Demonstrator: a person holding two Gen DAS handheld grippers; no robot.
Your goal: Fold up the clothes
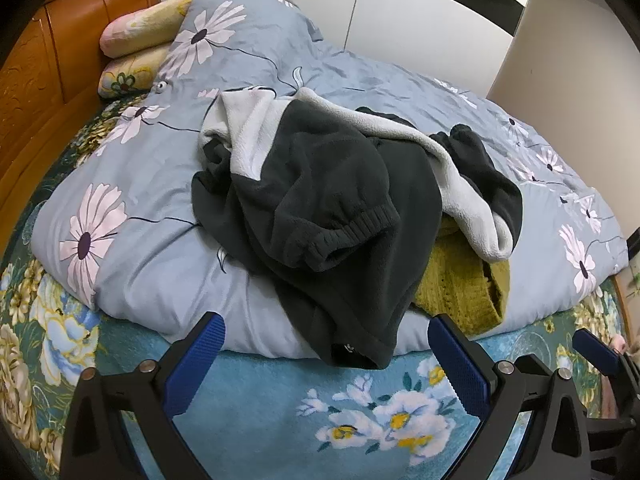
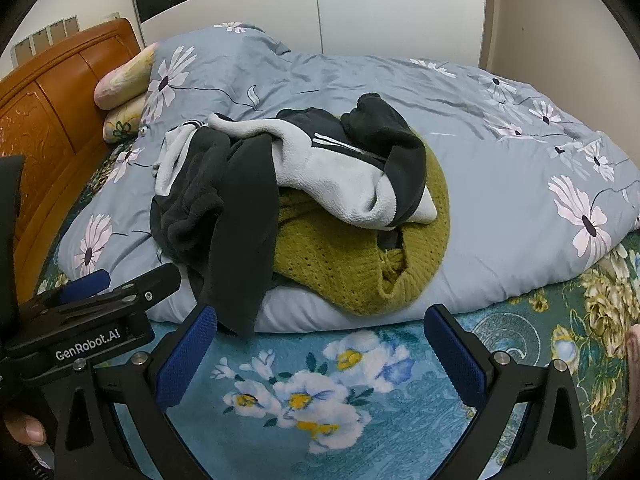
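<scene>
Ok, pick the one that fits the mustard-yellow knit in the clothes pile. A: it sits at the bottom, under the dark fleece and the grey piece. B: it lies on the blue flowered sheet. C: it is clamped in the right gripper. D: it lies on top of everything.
A: the yellow knit lies on the quilt, with the dark fleece and the grey piece draped over it.

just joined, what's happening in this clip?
A person holds two handheld grippers over a bed, about to fold clothes. Nothing is grasped yet: the left gripper and right gripper both hang open at the bed's near edge. A tangled pile sits on the floral duvet: a dark fleece garment on top, a grey-lined one, and a mustard knit sweater underneath.
</scene>
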